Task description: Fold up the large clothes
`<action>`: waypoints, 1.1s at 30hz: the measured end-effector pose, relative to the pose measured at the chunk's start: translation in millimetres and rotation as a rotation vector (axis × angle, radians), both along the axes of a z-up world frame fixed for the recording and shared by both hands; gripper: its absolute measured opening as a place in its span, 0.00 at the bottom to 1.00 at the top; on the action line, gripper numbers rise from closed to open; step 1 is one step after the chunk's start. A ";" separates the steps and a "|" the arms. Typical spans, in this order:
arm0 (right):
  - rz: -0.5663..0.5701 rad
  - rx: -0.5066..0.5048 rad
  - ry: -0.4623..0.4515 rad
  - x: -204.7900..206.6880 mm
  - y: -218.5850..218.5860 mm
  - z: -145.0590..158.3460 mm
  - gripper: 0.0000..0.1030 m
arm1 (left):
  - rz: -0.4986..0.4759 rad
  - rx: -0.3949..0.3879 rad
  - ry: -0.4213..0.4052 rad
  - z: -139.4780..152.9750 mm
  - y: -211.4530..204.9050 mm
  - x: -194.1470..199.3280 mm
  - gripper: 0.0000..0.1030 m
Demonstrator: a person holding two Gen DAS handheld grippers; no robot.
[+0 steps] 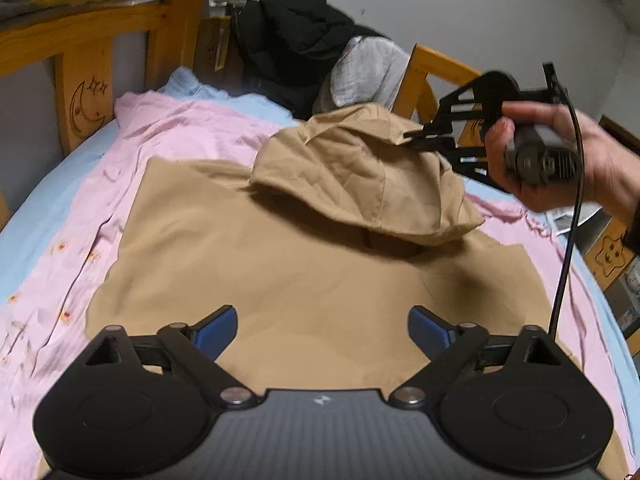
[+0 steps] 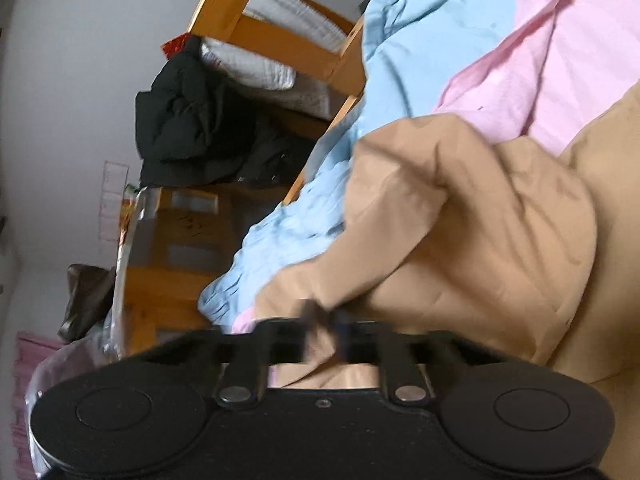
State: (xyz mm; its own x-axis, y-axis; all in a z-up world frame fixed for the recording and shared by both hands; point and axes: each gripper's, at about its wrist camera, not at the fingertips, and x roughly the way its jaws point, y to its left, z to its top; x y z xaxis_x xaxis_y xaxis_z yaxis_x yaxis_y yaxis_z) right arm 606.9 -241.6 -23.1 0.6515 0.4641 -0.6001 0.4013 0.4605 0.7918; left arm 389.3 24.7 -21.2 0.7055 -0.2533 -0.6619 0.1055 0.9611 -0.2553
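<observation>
now right gripper (image 1: 416, 138) pinching tan garment (image 1: 304, 264), lifted

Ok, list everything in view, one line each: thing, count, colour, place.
tan garment: one, tan, spread on the bed, hood end lifted
pink sheet: one, pink, under the garment
blue sheet: one, light blue, beneath the pink sheet
bed frame: one, orange wood, around the mattress
black jacket: one, black, heaped at the far end
white cloth: one, white-grey, beside the black jacket
left gripper: one, black with blue pads, open above the garment
right gripper: one, black, shut on the hood edge
hand: one, holding the right gripper
</observation>
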 end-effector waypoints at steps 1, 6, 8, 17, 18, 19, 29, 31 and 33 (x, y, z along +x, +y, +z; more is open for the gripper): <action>0.013 0.000 -0.028 -3.7 -1.1 1.5 0.01 | -0.006 -0.013 -0.021 0.7 -0.7 0.0 0.80; 0.166 -0.027 -0.172 -28.0 -3.7 23.3 0.00 | -0.118 -0.117 -0.125 2.3 -15.1 10.6 0.56; 0.215 -0.018 -0.209 -41.7 -8.0 31.5 0.00 | -0.164 -0.165 -0.130 -1.9 -26.7 23.5 0.40; 0.349 -0.019 -0.285 -94.7 -32.8 46.7 0.00 | -0.153 -0.184 -0.027 -39.0 -67.5 84.5 0.09; 0.355 -0.014 -0.296 -100.7 -36.8 49.4 0.00 | -0.126 -0.190 -0.027 -43.5 -68.6 93.0 0.09; 0.359 -0.007 -0.309 -108.4 -40.9 51.8 0.00 | -0.094 -0.193 -0.032 -46.3 -69.1 99.3 0.09; 0.437 -0.052 -0.369 -192.6 -68.6 15.9 0.00 | 0.064 -0.223 0.003 -68.1 -22.5 96.3 0.09; 0.451 -0.031 -0.333 -203.4 -72.5 -0.7 0.00 | 0.016 -0.208 0.024 -71.3 -5.9 70.2 0.11; 0.477 -0.039 -0.314 -212.7 -74.4 -10.1 0.01 | -0.007 -0.255 0.056 -73.2 16.8 43.9 0.21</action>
State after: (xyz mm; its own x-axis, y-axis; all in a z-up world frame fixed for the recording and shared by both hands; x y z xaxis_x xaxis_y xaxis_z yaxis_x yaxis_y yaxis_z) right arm 394.2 -316.0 -33.2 0.5250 0.7320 -0.4343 -0.1100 0.5643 0.8182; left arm 433.2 41.5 -94.4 0.6670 -0.4220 -0.6140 0.0910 0.8641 -0.4950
